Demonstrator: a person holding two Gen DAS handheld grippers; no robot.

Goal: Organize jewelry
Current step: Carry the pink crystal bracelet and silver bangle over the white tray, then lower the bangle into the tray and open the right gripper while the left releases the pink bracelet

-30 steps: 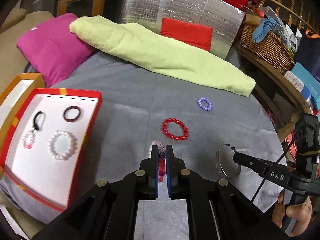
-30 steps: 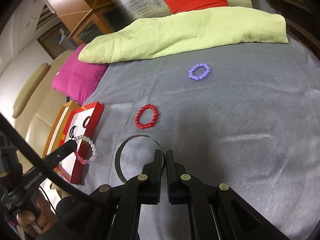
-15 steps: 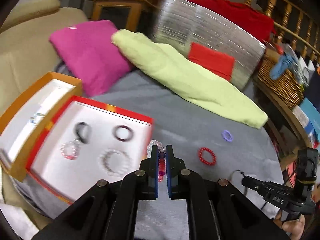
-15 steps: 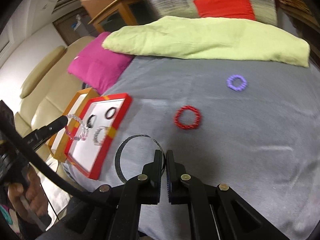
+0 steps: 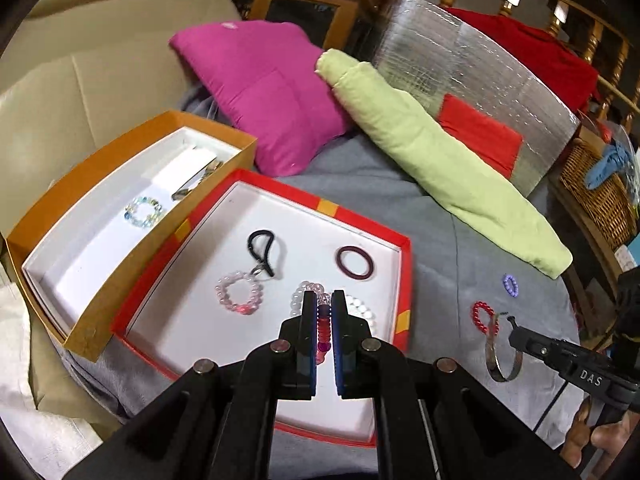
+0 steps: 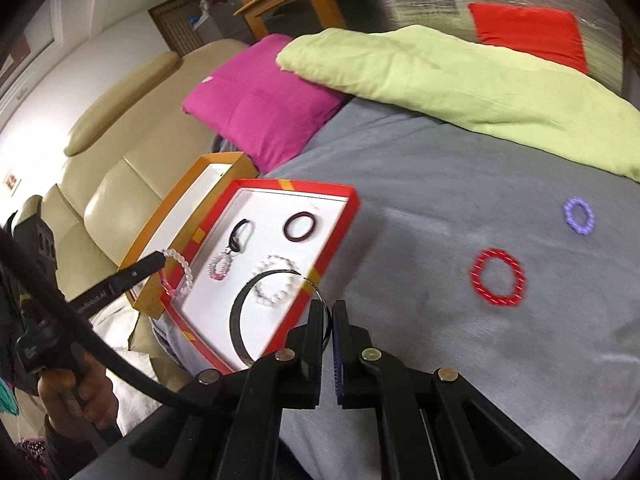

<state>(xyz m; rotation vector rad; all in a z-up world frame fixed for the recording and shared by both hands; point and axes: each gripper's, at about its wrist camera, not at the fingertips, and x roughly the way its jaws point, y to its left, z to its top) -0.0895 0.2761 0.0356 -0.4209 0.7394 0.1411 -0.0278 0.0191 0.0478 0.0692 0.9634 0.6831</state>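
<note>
My left gripper is shut on a clear-and-pink bead bracelet and holds it above the red tray. The tray holds a white bead bracelet, a pink bead bracelet, a dark ring bangle and a black hair tie. My right gripper is shut on a silver bangle, held near the tray's corner. A red bead bracelet and a purple one lie on the grey bed cover.
An orange box with a pale blue bracelet stands left of the tray. A magenta pillow and a green blanket roll lie at the back. A beige sofa borders the left; a wicker basket stands at the right.
Both grippers have moved left toward the red tray with their pieces. The left gripper now hangs over the tray; the right one has come up to its near corner.
</note>
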